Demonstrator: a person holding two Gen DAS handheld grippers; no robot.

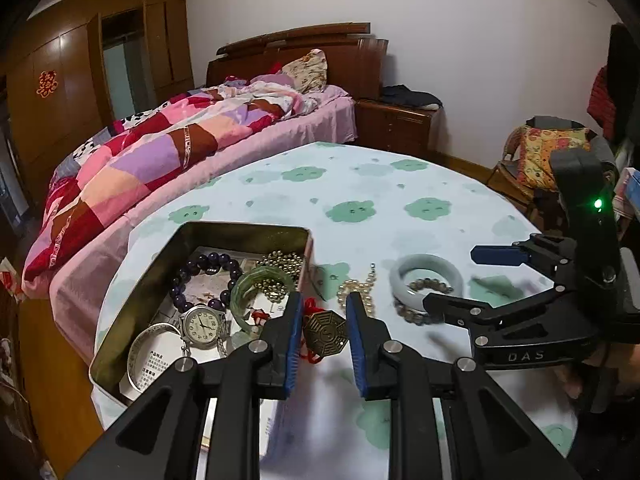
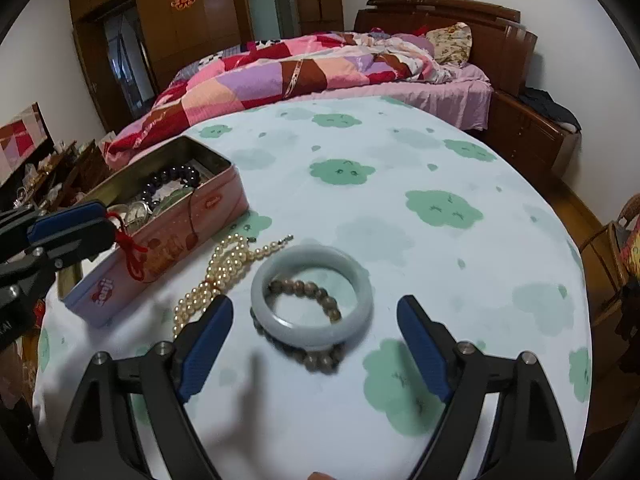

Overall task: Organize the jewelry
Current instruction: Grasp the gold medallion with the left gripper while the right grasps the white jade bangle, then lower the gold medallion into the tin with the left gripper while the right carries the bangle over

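While our left gripper (image 1: 320, 320) pinches a brass octagon pendant (image 1: 325, 331) w/ red cord just right of the tin (image 1: 240, 232), our right gripper (image 2: 316, 344) gapes wide, empty, near the smooth jade bangle (image 2: 312, 300), brown beads (image 2: 308, 290) & pearls (image 2: 228, 268) further right.

The tabletop (image 2: 400, 140) wears a pale blue cloth with green cloud shapes. The tin (image 2: 224, 204) is pink outside, dull gold inside. The bangle (image 2: 312, 332) is milky grey-blue, the pearl strand (image 2: 232, 256) cream, the octagonal pendant (image 1: 325, 330) bronze on red cord. Both tools have blue pads.
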